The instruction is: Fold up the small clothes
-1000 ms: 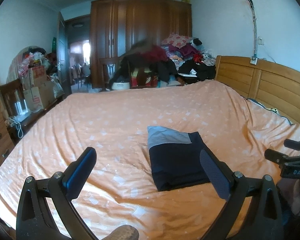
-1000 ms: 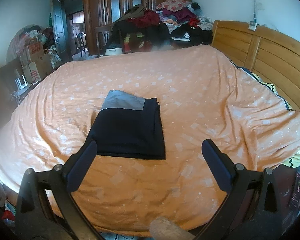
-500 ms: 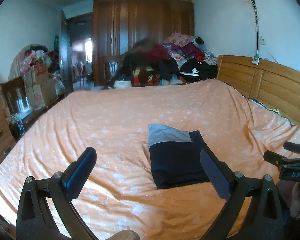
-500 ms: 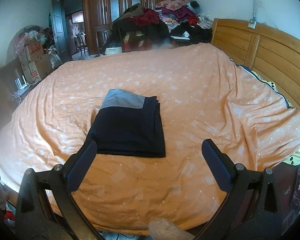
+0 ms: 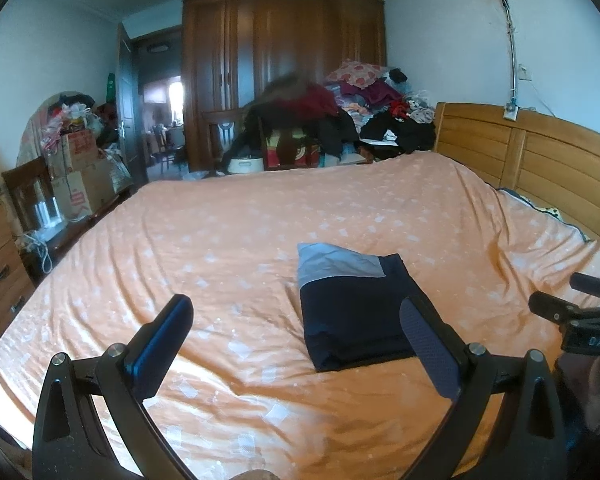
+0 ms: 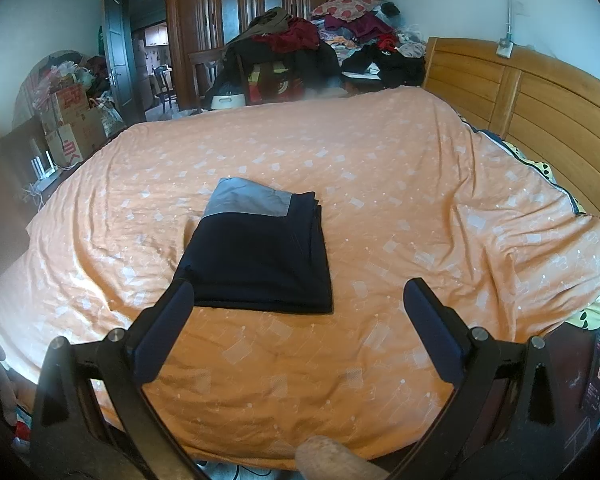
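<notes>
The folded navy shorts with a grey waistband (image 6: 256,256) lie flat mid-bedspread (image 6: 400,184), long axis running away from both wide-open, empty grippers, nearer the right gripper (image 6: 298,322), just ahead-left of it, than the left gripper (image 5: 296,344).

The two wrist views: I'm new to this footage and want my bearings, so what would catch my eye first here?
A neatly folded dark garment with a grey band lies alone in the middle of the orange bedspread. Both claws, left and right, hang open and empty near the bed's front edge. Behind the bed, a heap of clothes is piled in front of a tall wooden wardrobe.
</notes>
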Demonstrator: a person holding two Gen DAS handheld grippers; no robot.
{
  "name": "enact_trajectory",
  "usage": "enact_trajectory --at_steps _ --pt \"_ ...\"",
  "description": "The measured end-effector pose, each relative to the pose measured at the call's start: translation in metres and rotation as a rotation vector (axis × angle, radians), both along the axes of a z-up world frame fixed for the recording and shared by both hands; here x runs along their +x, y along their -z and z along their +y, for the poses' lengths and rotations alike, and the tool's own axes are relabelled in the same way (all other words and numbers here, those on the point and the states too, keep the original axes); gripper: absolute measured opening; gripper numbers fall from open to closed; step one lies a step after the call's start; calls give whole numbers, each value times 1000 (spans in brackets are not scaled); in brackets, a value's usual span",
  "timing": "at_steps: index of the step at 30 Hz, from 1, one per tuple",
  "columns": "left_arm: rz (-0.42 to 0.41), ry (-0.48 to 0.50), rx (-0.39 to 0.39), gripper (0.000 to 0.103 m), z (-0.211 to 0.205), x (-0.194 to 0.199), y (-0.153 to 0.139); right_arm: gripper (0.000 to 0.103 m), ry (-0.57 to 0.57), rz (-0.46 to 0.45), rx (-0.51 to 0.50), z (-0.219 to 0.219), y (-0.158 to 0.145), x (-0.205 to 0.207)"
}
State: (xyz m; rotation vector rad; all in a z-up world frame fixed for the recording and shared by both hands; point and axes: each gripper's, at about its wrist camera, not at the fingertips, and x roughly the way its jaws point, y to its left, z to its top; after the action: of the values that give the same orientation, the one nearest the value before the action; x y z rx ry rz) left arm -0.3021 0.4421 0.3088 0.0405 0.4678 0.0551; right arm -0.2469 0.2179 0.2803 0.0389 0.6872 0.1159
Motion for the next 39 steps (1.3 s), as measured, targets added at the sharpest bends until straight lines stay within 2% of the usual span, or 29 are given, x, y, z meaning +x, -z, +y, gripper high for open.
enact_trajectory --at_steps 6,39 --pt "8 2 -15 103 2 1 0 103 0 0 -2 1 0 0" --pt "6 25 8 103 -2 -2 0 103 33 34 23 -8 8 10"
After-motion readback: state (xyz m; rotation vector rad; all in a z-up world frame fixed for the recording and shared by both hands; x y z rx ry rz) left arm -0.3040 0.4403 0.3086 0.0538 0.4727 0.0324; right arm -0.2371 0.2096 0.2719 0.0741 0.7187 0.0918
